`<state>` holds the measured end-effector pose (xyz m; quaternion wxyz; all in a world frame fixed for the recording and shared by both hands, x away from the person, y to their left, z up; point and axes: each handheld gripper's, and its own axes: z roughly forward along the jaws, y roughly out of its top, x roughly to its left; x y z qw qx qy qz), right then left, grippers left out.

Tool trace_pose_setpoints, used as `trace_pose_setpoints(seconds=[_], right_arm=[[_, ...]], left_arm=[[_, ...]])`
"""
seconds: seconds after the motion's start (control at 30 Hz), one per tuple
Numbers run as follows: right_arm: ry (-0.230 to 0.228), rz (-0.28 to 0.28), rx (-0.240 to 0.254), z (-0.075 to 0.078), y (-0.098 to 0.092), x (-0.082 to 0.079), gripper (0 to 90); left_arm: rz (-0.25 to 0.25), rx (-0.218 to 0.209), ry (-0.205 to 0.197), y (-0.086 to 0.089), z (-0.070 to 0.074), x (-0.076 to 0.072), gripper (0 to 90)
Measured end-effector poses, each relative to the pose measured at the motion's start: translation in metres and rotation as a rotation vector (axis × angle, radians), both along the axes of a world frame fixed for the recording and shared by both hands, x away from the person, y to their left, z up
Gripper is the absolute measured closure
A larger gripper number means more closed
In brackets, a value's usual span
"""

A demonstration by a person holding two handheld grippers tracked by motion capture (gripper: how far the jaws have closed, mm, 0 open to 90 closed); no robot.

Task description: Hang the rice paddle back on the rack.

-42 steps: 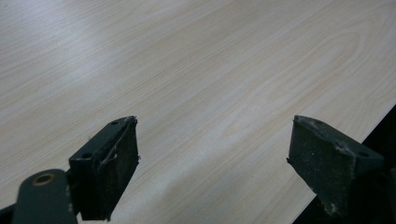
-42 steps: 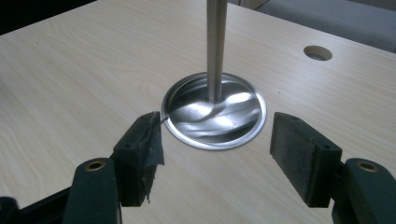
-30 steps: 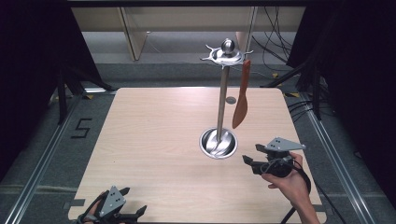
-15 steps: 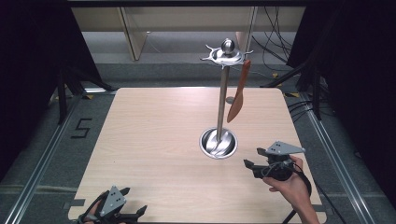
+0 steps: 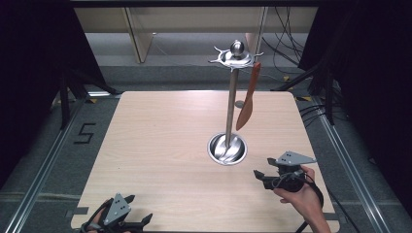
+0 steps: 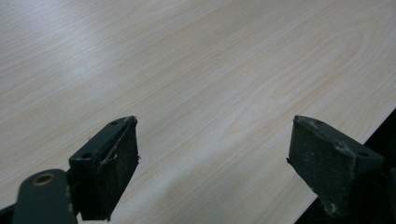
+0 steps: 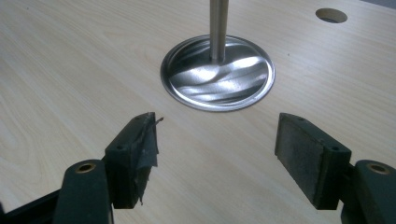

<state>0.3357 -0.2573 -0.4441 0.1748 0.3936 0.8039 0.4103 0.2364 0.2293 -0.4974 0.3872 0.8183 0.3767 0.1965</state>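
Reddish-brown wooden spatula: hung blade-down from the hook ring of the tall steel utensil stand, touched by neither gripper. Round steel stand base: set right of centre on the pale wooden table. Right gripper: held just right of the base, pointed at it, jaws spread wide after just opening, nothing between them. Left gripper: at the near table edge, jaws wide apart, nothing gripped.
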Motion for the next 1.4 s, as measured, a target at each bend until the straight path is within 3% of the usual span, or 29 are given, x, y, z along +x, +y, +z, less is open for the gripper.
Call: trace_pose_setpoints(seconds=[0.03,0.07,0.17,0.27,0.3,0.33,0.37,0.47,0.5,0.57,0.63,0.67,0.77,0.8,0.87,0.93,1.07,1.17,1.23,1.27,1.4], right_arm=[[-0.017,0.006,-0.006,-0.001,0.0,0.001,30.7],[0.003,-0.003,0.004,-0.002,0.0,-0.001,30.7],[-0.008,0.009,-0.007,-0.004,-0.002,0.0,30.6],[0.022,-0.008,0.002,-0.006,-0.001,-0.003,30.5],[0.003,0.006,-0.005,-0.007,-0.002,-0.002,30.5],[0.015,0.006,0.003,-0.008,-0.001,-0.003,30.5],[0.011,0.012,-0.011,-0.008,-0.003,-0.003,30.5],[0.008,0.002,-0.008,-0.01,-0.004,-0.005,30.5],[0.03,-0.001,0.003,-0.011,-0.003,-0.006,30.5],[0.015,-0.003,-0.007,-0.013,-0.005,-0.006,30.4],[0.037,-0.007,0.005,-0.015,-0.005,-0.008,30.4],[0.028,-0.014,-0.002,-0.016,-0.004,-0.008,30.4],[0.016,-0.002,-0.011,-0.018,-0.005,-0.008,30.4],[0.022,-0.005,-0.008,-0.018,-0.005,-0.009,30.4],[0.035,-0.009,-0.002,-0.019,-0.004,-0.011,30.4],[0.026,-0.009,-0.001,-0.02,-0.005,-0.011,30.3],[0.037,-0.012,0.001,-0.024,-0.004,-0.014,30.1],[0.031,0.002,-0.016,-0.026,-0.005,-0.017,30.0],[0.051,-0.006,-0.016,-0.027,-0.004,-0.02,29.8],[0.034,-0.001,-0.022,-0.029,-0.004,-0.02,29.8],[0.049,-0.006,-0.023,-0.032,-0.004,-0.026,29.7]], left_arm=[[-0.005,0.006,0.001,0.0,0.0,0.0,15.4],[-0.005,0.005,0.001,0.0,0.0,0.0,15.4],[-0.001,0.01,0.0,0.0,0.0,0.0,15.4],[-0.001,0.009,0.0,0.0,0.0,0.0,15.4],[-0.014,0.017,-0.01,0.001,0.001,0.001,15.4],[-0.02,0.024,-0.011,0.001,0.001,0.001,15.4],[0.001,0.0,0.002,0.0,0.0,0.0,15.4],[-0.002,0.006,0.003,0.001,0.001,0.0,15.4],[0.009,-0.013,0.0,-0.001,0.0,0.0,15.4],[-0.018,0.023,-0.013,0.002,0.001,0.001,15.4],[0.002,0.004,0.001,0.0,0.0,0.0,15.4],[-0.006,0.022,0.004,0.001,0.001,0.0,15.4],[-0.013,0.011,-0.013,0.0,0.001,0.0,15.4],[-0.024,0.039,-0.011,0.002,0.002,0.001,15.4],[0.001,0.002,0.002,0.0,0.0,0.0,15.4],[-0.015,0.02,-0.013,0.002,0.001,0.001,15.4],[0.003,-0.012,-0.002,0.0,0.0,0.0,15.4],[-0.017,0.033,-0.015,0.002,0.001,0.001,15.4],[-0.006,0.019,0.001,0.001,0.0,0.001,15.4],[-0.004,-0.01,-0.012,-0.001,0.0,0.0,15.4],[-0.017,0.028,-0.012,0.001,0.001,0.001,15.4]])
